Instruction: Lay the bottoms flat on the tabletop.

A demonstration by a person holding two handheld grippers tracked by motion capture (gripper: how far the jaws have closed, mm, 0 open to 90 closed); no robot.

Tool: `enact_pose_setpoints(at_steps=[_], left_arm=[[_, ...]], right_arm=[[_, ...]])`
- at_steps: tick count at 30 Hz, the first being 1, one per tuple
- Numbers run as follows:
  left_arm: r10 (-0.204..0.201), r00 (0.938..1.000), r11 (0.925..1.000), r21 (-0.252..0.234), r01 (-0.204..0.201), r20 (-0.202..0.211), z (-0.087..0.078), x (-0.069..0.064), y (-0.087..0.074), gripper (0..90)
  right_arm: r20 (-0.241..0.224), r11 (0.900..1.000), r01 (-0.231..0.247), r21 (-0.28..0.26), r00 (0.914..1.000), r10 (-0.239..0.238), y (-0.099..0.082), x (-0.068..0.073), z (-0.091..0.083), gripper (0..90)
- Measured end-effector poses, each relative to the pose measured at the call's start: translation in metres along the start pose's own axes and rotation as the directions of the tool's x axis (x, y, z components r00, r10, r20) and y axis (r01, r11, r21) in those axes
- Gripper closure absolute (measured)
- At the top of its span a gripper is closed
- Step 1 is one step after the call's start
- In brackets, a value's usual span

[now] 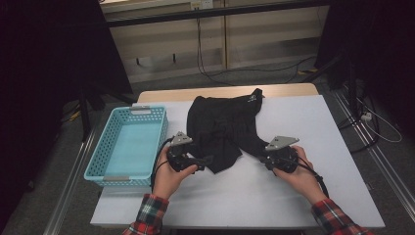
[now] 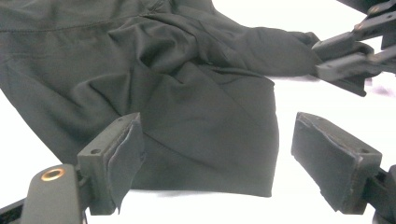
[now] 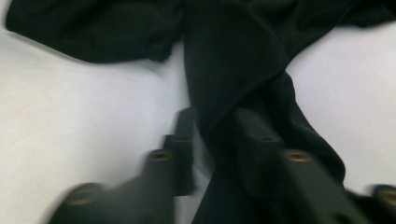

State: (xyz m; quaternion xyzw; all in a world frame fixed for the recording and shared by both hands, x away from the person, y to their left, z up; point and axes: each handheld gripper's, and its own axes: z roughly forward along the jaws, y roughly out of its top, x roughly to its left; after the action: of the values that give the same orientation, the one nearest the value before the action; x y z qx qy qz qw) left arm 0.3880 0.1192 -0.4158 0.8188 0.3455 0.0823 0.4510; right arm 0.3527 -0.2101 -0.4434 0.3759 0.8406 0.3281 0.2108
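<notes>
Two tools work at one black garment (image 1: 222, 129) spread on the white bench (image 1: 303, 122). The cloth lies crumpled at the middle of the bench, its far end reaching the back edge where a strip of bare wood shows, its near hem falling well short of the front edge.

The left tool (image 1: 206, 159) sits at the garment's near left corner with its jaws spread wide; in the left gripper view (image 2: 208, 158) the hem lies flat between the two pads, one pad (image 2: 122, 154) close against the cloth's side edge, the other (image 2: 334, 158) standing apart over bare white surface. Nothing is clamped there.

The right tool (image 1: 263, 158) is at the garment's near right flap. In the right gripper view (image 3: 212, 140) a twisted fold of the cloth runs between the narrowly set jaws, which appear clenched on it; that picture is blurred. The left gripper view also shows this tool (image 2: 327, 58) far off, pinching the cloth's tip.

One turquoise basket (image 1: 110, 132) stands at the left edge of the bench, just beside the left hand (image 1: 169, 176), with its far corner near the garment. Open white surface lies along the whole front edge and across the right side of the bench, beyond the right hand (image 1: 301, 174).
</notes>
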Motion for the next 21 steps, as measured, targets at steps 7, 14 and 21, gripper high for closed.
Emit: enact_pose_setpoints(at_steps=[7,14,21], left_arm=[[-0.002,1.0000,1.0000,0.002,0.002,-0.002,-0.001,0.002,-0.001,17.6],[0.002,1.0000,1.0000,-0.005,-0.002,0.001,-0.002,0.001,0.001,17.6],[-0.004,1.0000,1.0000,0.000,0.004,0.000,-0.001,0.001,0.000,17.6]], right_arm=[[-0.015,0.9997,0.003,0.023,0.9999,-0.002,0.001,-0.008,0.001,90.0],[0.000,0.9865,-0.141,-0.084,0.9900,0.141,0.000,-0.040,-0.018,90.0],[0.040,0.9687,-0.223,-0.110,0.9728,0.228,-0.008,-0.066,-0.024,90.0]])
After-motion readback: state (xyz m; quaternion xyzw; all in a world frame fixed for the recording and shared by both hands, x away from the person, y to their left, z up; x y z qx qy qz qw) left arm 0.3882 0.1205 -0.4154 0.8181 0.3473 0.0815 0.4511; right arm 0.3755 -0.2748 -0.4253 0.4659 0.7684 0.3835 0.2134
